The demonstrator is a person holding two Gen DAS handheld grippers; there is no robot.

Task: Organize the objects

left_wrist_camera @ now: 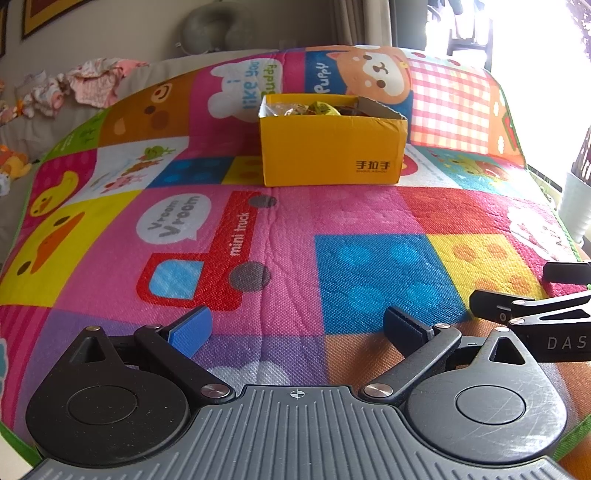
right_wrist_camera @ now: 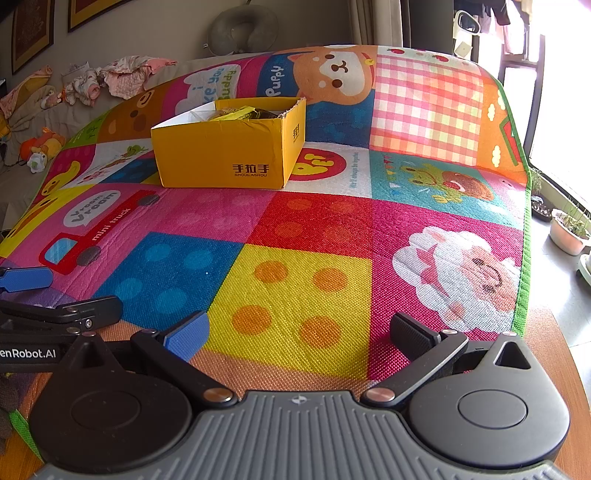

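Left wrist: your left gripper (left_wrist_camera: 295, 328) gapes wide, empty. Right gripper (right_wrist_camera: 299, 332) likewise; yellow box (right_wrist_camera: 225, 153) sits well ahead on the mat (right_wrist_camera: 306, 221).

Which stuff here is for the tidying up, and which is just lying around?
For the job:
yellow box
wrapped items inside it
left claw
right claw

Just lying around:
play mat
clothes pile
soft toy
neck pillow
plant pot

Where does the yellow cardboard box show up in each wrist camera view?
Left wrist: yellow cardboard box upper centre, on the play mat, front face square-on.
Right wrist: box upper left of centre, turned corner-on.
Shared landmark: red mini truck print, in front of the box.
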